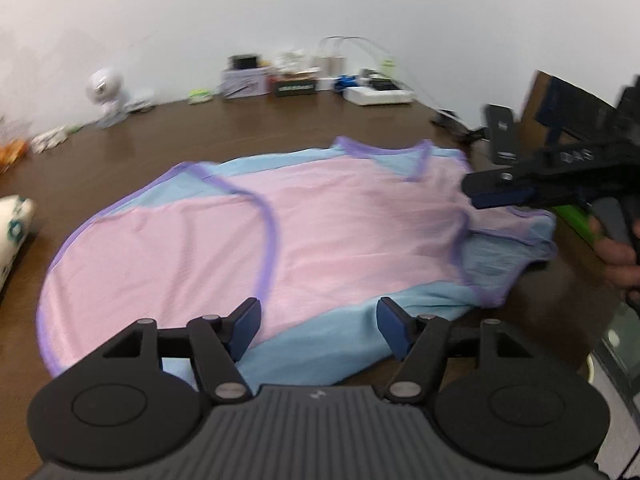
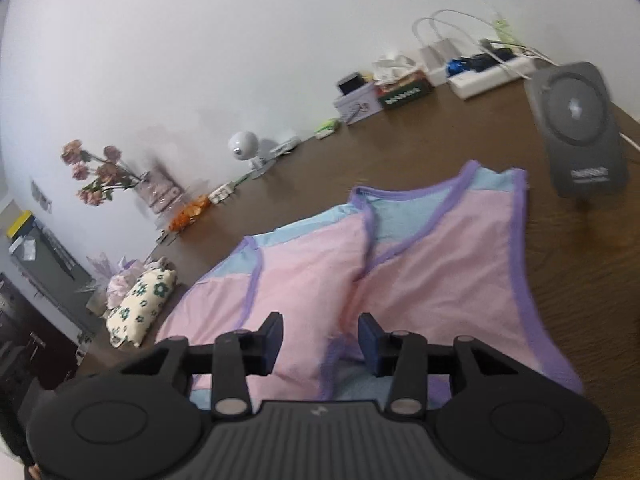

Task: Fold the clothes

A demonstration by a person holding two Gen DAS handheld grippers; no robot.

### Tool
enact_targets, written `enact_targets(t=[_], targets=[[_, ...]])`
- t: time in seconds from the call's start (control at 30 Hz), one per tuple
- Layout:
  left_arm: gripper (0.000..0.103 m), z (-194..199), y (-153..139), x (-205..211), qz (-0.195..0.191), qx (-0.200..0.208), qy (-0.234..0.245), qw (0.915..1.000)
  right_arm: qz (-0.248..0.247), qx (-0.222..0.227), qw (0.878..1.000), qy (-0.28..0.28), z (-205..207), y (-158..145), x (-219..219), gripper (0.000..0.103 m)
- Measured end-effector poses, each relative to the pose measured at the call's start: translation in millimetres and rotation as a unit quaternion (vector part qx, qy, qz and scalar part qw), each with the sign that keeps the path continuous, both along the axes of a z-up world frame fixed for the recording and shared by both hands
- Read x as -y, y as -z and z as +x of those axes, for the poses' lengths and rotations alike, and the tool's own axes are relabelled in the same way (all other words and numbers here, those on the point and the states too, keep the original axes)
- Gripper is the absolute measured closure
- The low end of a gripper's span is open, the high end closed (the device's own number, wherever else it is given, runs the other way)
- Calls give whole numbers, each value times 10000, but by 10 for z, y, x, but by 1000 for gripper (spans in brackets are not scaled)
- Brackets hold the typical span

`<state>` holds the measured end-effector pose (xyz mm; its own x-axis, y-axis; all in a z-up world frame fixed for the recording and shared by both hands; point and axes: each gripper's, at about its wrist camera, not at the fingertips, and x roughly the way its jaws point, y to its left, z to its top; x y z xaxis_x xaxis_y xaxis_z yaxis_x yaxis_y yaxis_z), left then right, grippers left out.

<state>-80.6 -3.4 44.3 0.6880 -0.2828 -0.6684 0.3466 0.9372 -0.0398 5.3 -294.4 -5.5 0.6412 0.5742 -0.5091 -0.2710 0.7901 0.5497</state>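
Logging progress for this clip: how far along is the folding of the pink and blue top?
Done: the pink and blue top lies spread on the brown table, one shoulder edge already turned over near the right tool. In hand: nothing; the left tool and the right tool are both open, with no cloth gripped. Left: the main folds, since the body of the top is unfolded.

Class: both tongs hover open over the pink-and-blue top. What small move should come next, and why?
Probably lower the right tongs and close them on the raised ridge in the top: the jaws are open, straddling that bump, while the left tongs hold nothing.
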Motion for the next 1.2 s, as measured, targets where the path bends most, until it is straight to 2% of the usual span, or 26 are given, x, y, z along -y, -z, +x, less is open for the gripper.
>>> enact_targets(t=[0.1, 0.13, 0.17, 0.2, 0.23, 0.3, 0.37, 0.47, 0.57, 0.63, 0.7, 0.77, 0.8, 0.87, 0.97, 1.07, 1.17, 1.2], targets=[[37, 17, 9, -151, 12, -20, -280, 9996, -420, -66, 9991, -14, 110, 54, -230, 64], [36, 4, 17, -186, 1, -31, -307, 9995, -580, -147, 9982, 31, 157, 96, -296, 68], [35, -11, 29, -220, -14, -45, -327, 9995, -570, -255, 9980, 96, 200, 144, -318, 93], [35, -26, 41, -254, -29, -59, -346, 9994, -360, -340, 9988, 46, 220, 178, -303, 102], [35, -31, 61, -276, -46, -92, -347, 9993, -60, -427, 9991, -23, 241, 208, -283, 102], [35, -25, 98, -304, -56, -145, -341, 9993, 840, -560, 9948, -148, 251, 248, -209, 102], [35, -24, 104, -317, -73, -137, -333, 9993, 1032, -645, 9926, 19, 257, 279, -162, 101], [34, -25, 104, -337, -136, -142, -273, 9994, -203, -513, 9973, 482, 194, 208, -194, 90], [34, -23, 111, -357, -172, -173, -191, 9995, -565, -220, 9968, 517, 136, 74, -239, 62], [36, -27, 136, -376, -143, -216, -150, 9996, -687, -59, 9971, 326, 133, 39, -322, 66], [37, -46, 155, -392, 6, -188, -180, 9997, -990, -152, 9946, 285, 160, 72, -396, 85], [38, -66, 169, -397, 221, -146, -211, 9994, -1476, -202, 9876, 488, 146, 132, -434, 89], [39, -69, 169, -407, 277, -140, -198, 9993, -1681, -82, 9839, 595, 91, 117, -445, 84], [39, -71, 165, -434, 337, -140, -161, 9992, -1931, 206, 9794, 553, -46, 22, -497, 83], [39, -36, 156, -501, 459, -94, -236, 9986, -1893, 682, 9794, -175, -281, -110, -621, 82], [38, -27, 139, -584, 558, -66, -315, 9979, -1877, 636, 9769, -800, -433, -28, -707, 81], [39, -102, 122, -636, 694, 18, -313, 9971, -2128, 615, 9720, -782, -494, 106, -673, 85], [39, -164, 104, -638, 703, 88, -201, 9973, -2176, 586, 9718, -700, -500, 101, -639, 82]])
